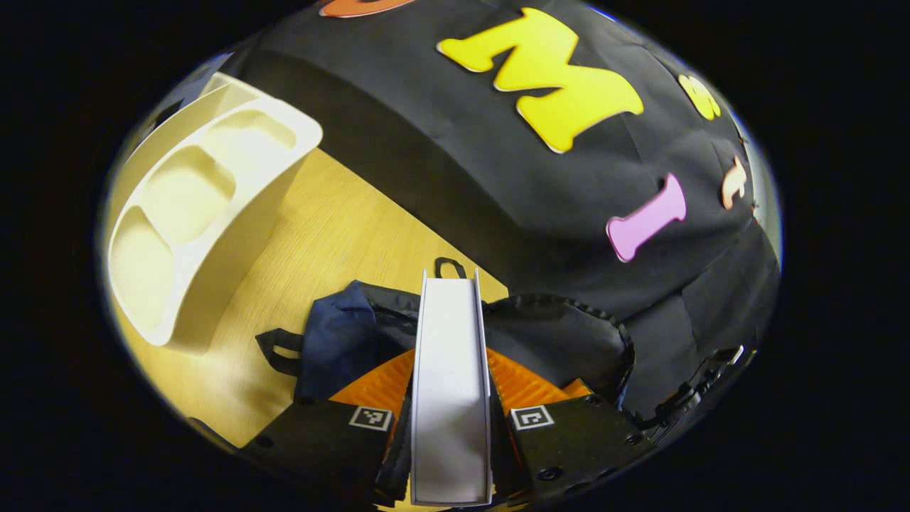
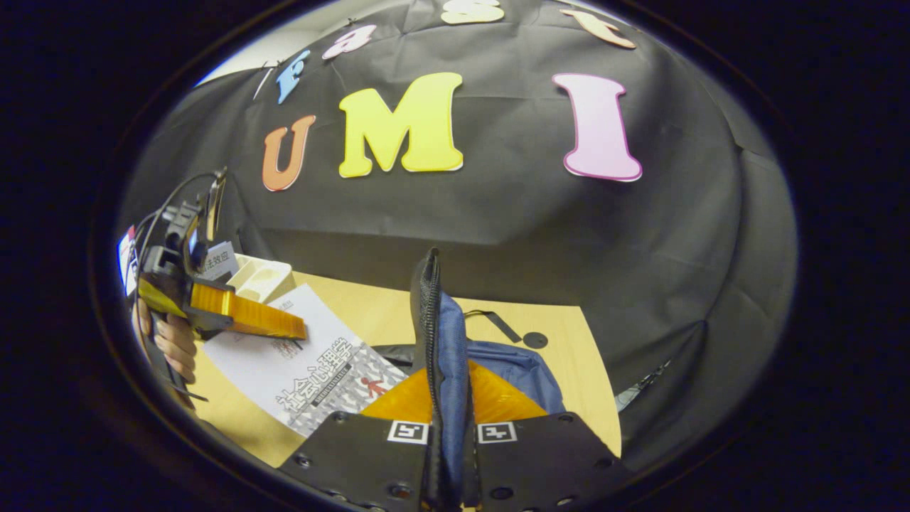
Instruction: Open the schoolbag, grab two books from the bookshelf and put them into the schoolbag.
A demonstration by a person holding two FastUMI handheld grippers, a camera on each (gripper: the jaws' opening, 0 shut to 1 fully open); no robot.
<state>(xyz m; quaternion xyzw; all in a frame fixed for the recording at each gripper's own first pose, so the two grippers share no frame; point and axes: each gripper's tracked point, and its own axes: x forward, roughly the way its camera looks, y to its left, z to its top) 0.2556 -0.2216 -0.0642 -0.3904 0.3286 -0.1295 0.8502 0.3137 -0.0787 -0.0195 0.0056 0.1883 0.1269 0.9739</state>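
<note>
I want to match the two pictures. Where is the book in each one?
Left gripper view: the book stands edge-on at bottom center, between that gripper's fingers.
Right gripper view: the book is lower left, held by the far gripper.
Shared landmark: the blue schoolbag.

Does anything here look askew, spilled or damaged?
Nothing stands out. The left gripper holds a book edge-on over the open schoolbag, the right gripper pinches up the bag's flap, and the white bookshelf stands upright on the table.

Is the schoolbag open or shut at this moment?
Open: the right gripper lifts its flap, and the schoolbag mouth gapes below the book.
</note>
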